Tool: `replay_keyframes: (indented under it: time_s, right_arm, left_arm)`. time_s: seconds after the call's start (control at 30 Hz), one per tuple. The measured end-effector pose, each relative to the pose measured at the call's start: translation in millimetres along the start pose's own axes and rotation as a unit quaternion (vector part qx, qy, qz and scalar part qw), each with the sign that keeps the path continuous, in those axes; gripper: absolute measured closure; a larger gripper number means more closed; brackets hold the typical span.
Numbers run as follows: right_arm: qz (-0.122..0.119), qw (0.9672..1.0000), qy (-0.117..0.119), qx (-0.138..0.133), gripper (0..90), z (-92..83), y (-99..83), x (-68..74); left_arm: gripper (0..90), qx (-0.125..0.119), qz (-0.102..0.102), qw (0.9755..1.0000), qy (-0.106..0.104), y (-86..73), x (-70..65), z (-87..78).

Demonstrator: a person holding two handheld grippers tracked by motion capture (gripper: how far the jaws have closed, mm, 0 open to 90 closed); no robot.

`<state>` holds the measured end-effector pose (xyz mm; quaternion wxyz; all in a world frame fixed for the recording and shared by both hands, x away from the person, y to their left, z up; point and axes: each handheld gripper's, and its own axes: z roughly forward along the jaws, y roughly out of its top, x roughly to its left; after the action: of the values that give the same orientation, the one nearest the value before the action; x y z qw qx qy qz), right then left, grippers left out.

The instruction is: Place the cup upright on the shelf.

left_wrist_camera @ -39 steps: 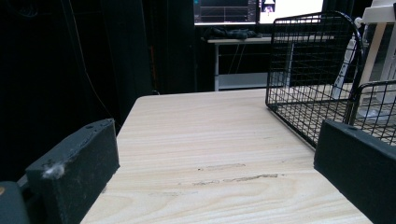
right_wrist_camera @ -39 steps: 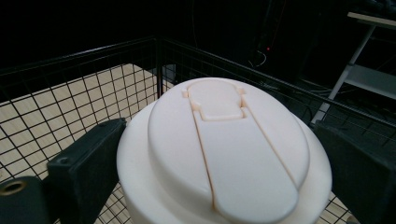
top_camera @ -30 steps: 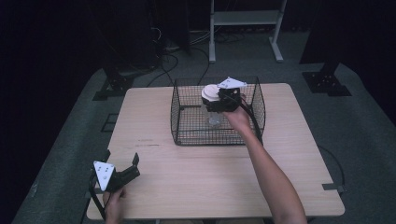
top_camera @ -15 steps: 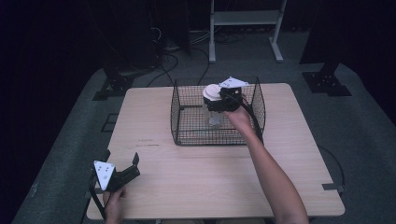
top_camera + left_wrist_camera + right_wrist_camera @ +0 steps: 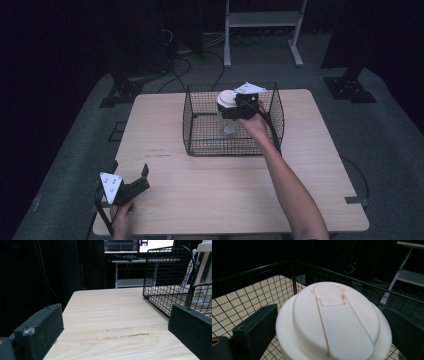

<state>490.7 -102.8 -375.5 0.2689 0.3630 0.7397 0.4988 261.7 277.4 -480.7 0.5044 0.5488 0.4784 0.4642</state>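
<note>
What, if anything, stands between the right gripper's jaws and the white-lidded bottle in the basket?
Nothing visible. The right gripper has a jaw on each side of the bottle, just under its lid, inside the basket. Whether the jaws press it cannot be told.

We are seeing a table [image 5: 210,200] of pale wood, its grain showing, its finish smooth and matt, with a few scuffs just in front of the basket [image 5: 200,125]. The basket is showing as thin black wire mesh with a dull coat. Above the basket's floor, the lid [image 5: 334,327] is looking like cream plastic, smooth, with a soft sheen. Beside the lid, the right gripper [image 5: 329,340] is presenting matt black pads [image 5: 254,332].
</note>
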Motion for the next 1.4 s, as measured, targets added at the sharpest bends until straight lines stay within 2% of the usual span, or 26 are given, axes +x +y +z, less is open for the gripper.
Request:
replay_keyframes:
  time_s: [0.1, 0.33, 0.67, 1.3, 1.4]
  right_arm:
    - [0.008, 0.9999, 0.003, -0.008, 1.1, -1.3, 1.2, -0.8]
    - [0.008, 0.9997, 0.003, -0.021, 1.0, -7.6, 5.5, 0.0]
    - [-0.002, 0.9992, -0.009, -0.038, 1.0, -20.0, 13.5, 2.5]
    - [-0.029, 0.9978, -0.008, -0.059, 1.0, -55.3, 26.0, 12.3]
    - [-0.03, 0.998, -0.008, -0.055, 1.0, -61.2, 25.9, 13.7]
  left_arm:
    - [0.0, 0.0, 0.0, 1.0, 0.0, 0.1, 0.0, 0.0]
    - [0.0, 0.0, 0.002, 1.0, -0.001, 0.1, -0.4, 0.1]
    - [0.0, 0.0, 0.002, 1.0, -0.001, 0.0, -0.5, -0.1]
    - [0.0, 0.0, 0.003, 1.0, -0.001, 0.1, -0.7, -0.4]
    - [0.0, 0.0, 0.003, 1.0, -0.001, 0.1, -0.9, -0.4]
